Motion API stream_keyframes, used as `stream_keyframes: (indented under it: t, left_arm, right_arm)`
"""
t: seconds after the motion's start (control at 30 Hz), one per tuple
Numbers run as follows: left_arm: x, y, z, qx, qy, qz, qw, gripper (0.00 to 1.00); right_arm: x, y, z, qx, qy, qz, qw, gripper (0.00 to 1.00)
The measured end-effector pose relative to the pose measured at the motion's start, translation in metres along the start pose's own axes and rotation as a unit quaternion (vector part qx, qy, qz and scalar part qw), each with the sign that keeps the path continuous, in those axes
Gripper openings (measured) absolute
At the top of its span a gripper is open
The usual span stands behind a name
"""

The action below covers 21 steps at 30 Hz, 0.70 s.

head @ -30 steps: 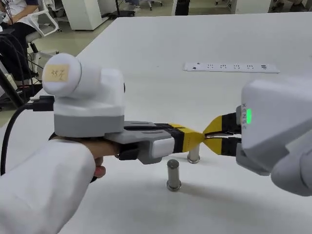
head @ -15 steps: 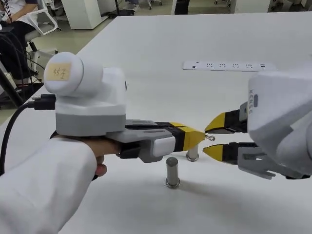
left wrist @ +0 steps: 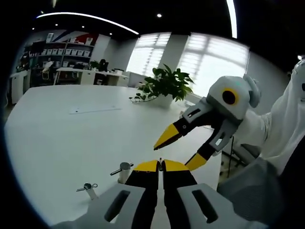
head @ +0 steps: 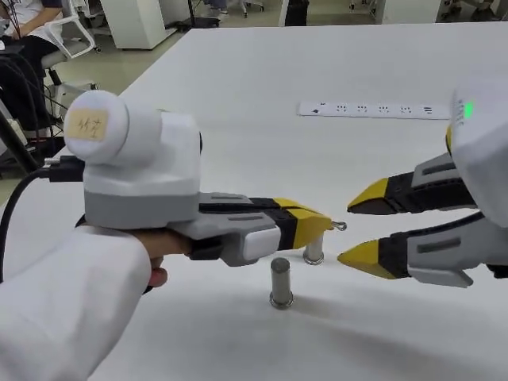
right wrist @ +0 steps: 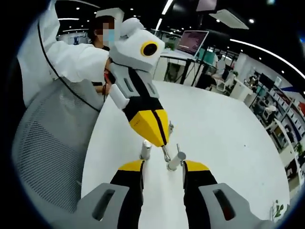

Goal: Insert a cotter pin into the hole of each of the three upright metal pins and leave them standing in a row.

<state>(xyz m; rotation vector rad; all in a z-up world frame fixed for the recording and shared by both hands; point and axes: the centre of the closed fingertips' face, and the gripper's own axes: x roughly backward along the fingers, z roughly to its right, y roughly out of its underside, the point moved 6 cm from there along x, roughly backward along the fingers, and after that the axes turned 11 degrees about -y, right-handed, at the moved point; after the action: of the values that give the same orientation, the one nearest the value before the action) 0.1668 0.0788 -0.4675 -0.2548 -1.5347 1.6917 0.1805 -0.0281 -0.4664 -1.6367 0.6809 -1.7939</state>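
Nearest the person, a short grey upright metal pin [head: 281, 283] is seen on the white workbench [head: 238, 119], below and just short of the tip of the left gripper [head: 324, 224]. Its yellow jaws are pressed together on a thin silver cotter pin [head: 339, 225], which is carried along their line with its loop pointed at the right gripper [head: 346, 232], spread wide just beside it and empty. Beyond, a second grey metal pin [head: 314, 254] is half hidden behind the left jaws, and the near pin's hole cannot be made out.

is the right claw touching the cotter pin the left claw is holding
Apart. In the head view the right claw is open, its jaws above and below the cotter pin gripped by the left claw, with table showing between.
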Motion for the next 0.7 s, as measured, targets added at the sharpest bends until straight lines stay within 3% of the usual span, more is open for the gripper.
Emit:
stream_keyframes:
  t: [0.07, 0.27, 0.47, 0.5, 0.7]
  left_arm:
    - [0.000, -0.002, 0.002, -0.029, 0.004, 0.016, 0.9994, 0.00]
    - [0.001, -0.004, 0.007, -0.064, 0.018, 0.028, 0.9974, 0.00]
    - [0.000, -0.003, 0.015, -0.093, 0.043, 0.029, 0.9943, 0.00]
    - [0.000, -0.002, 0.017, -0.110, 0.047, 0.029, 0.9924, 0.00]
    - [-0.003, 0.003, 0.023, -0.124, 0.068, 0.017, 0.9899, 0.00]
  right_arm:
    - [0.001, 0.001, 0.000, -0.013, -0.008, 0.006, 0.9999, 0.27]
    - [0.001, 0.002, -0.005, -0.048, -0.047, 0.029, 0.9973, 0.25]
    - [0.004, 0.001, -0.009, -0.044, -0.079, 0.033, 0.9954, 0.20]
    - [0.003, 0.000, -0.011, -0.042, -0.080, 0.032, 0.9954, 0.19]
    - [0.006, 0.000, -0.016, -0.032, -0.101, 0.026, 0.9940, 0.10]
